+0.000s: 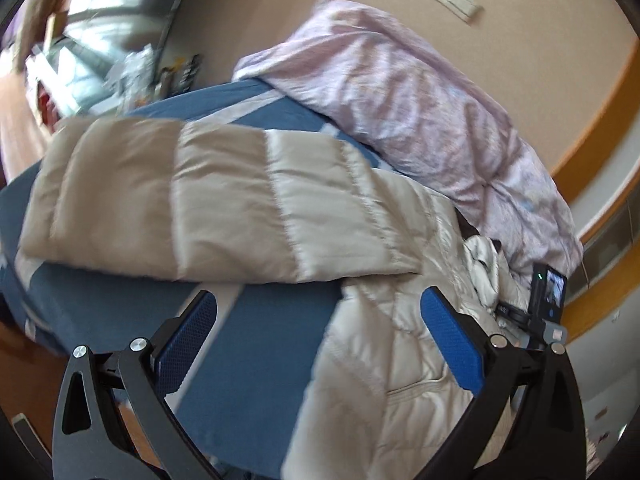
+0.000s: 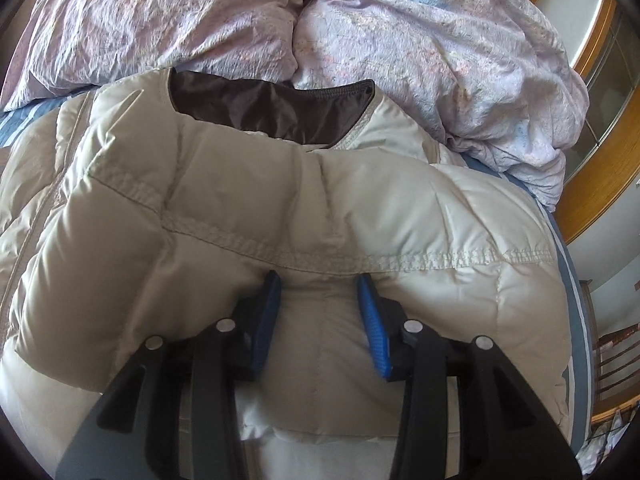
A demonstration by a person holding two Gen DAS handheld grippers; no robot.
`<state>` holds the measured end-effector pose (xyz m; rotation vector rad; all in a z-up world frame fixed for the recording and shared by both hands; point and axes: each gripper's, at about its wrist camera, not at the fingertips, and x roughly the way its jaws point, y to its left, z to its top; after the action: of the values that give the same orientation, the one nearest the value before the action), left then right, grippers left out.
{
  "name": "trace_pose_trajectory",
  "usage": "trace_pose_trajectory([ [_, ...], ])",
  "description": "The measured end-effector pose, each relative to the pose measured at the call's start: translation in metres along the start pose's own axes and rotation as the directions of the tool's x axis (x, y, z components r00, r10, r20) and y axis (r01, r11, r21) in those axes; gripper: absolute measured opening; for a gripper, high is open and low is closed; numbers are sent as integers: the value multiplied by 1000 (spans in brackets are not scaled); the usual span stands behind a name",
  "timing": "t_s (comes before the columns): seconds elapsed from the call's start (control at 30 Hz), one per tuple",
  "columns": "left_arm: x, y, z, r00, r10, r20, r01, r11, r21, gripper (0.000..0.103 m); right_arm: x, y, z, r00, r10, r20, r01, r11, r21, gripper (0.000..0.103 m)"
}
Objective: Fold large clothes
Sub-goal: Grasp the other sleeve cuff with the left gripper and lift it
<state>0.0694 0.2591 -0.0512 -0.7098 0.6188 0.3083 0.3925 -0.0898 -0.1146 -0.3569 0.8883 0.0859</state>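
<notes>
right gripper (image 2: 318,284) pinches jacket (image 2: 240,200) at bed edge (image 2: 576,280).

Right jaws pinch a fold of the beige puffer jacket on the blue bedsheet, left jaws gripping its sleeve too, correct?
Not quite. The left gripper is open and holds nothing, shown in the left wrist view. The right gripper does pinch the beige puffer jacket on the blue bedsheet.

Left wrist: tilted, farther, across bed (image 1: 256,360). Right wrist: close, down. Shared: jacket (image 2: 224,208), duvet (image 2: 420,60).

Beige wall (image 1: 280,20), bright window (image 1: 92,12), wooden trim (image 2: 592,184).
</notes>
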Motion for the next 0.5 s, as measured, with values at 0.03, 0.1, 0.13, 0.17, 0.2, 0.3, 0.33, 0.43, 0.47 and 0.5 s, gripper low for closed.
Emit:
trace_pose_trajectory([
  [0.03,-1,8,0,1000,5,0,-5,1000,-28,102,-1,1,0,1000,1,0,-1,1000,2,42],
  [0.1,-5,26,1,1000,15,5,-14,995,-96,102,1,-1,0,1000,19,-7,-19,1000,0,42],
  [0.13,-6,36,2,1000,18,7,-17,990,-142,102,1,-1,0,1000,22,-8,-22,1000,2,42],
  [0.17,-6,44,3,1000,23,8,-21,984,-176,102,2,-1,1,1000,25,-10,-25,1000,5,42],
  [0.2,-6,51,3,1000,29,7,-27,977,-209,102,2,-2,1,1000,29,-11,-29,1000,7,42],
  [0.3,-5,72,5,1000,24,17,-17,946,-324,101,3,-3,2,999,33,-13,-33,999,12,42],
  [0.33,-5,76,5,1000,25,18,-17,938,-346,97,3,-3,2,999,32,-12,-32,999,12,42],
  [0.43,-4,88,5,999,21,31,-6,911,-412,89,3,-3,1,999,33,-12,-33,999,13,42],
  [0.47,-5,90,7,999,28,37,-10,906,-422,88,3,-3,1,999,34,-13,-34,999,13,43],
  [0.5,-5,92,9,998,43,42,-20,901,-433,86,3,-3,1,999,35,-13,-35,999,14,43],
])
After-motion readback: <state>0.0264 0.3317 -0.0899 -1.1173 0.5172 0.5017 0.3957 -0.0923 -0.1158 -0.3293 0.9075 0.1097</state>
